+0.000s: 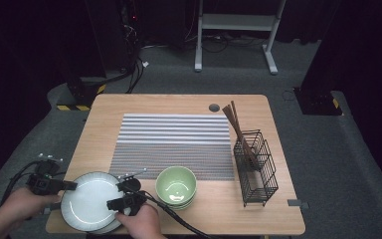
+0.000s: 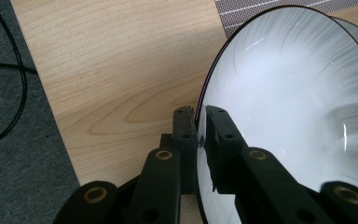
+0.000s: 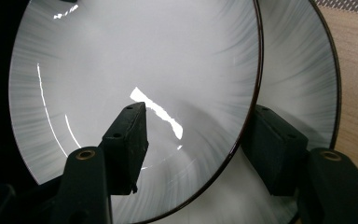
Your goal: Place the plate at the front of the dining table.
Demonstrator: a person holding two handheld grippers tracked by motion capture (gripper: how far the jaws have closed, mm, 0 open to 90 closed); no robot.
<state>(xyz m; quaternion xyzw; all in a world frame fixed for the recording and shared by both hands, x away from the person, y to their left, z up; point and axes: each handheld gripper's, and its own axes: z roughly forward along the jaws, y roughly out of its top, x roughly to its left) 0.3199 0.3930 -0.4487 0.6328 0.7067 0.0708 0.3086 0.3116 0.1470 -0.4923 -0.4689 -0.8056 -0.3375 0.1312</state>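
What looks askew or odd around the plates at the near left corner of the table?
The top white ribbed plate sits off-centre on a second white plate beneath it, so the stack is uneven. The left gripper pinches its rim; the right gripper straddles the opposite rim, open.

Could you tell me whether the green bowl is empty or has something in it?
Empty: the high view shows the green bowl with a bare, glossy inside.

Left hand-held gripper (image 1: 69, 185) clamped; right hand-held gripper (image 1: 113, 204) jaws apart.
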